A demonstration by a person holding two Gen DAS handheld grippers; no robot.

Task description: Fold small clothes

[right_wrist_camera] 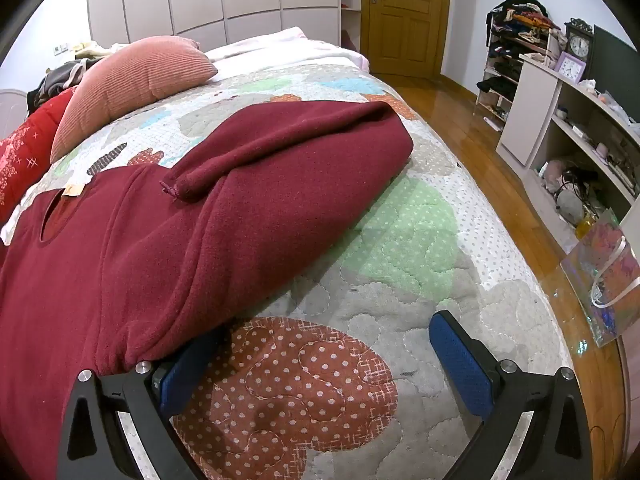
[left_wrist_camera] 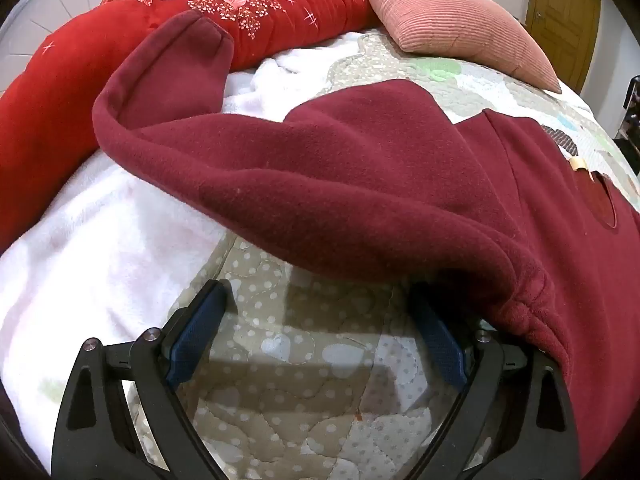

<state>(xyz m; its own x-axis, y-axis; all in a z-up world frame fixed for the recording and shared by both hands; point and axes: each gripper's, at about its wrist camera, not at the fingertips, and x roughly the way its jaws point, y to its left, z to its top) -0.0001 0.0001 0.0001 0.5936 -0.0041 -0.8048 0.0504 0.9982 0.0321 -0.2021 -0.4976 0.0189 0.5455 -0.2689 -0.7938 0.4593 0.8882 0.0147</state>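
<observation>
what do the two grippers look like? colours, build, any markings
Both match. Left gripper and right gripper: matte black linkage arms with triangular cutouts, silver round pivot pins, blue textured finger pads. No cables, labels or sleeves visible.

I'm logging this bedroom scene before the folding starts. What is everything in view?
sweater: one, maroon, spread on the quilt, sleeves out to both sides
quilt: one, patchwork pastel, covering the bed
pillow: one, pink ribbed, head of bed
blanket: one, red floral, bunched along the head end
fleece throw: one, white, left part of bed
door: one, wooden, far wall
gift bag: one, iridescent, floor
clocks: two, shelf unit
left tongs: open, at the hem
right tongs: open, at the hem
</observation>
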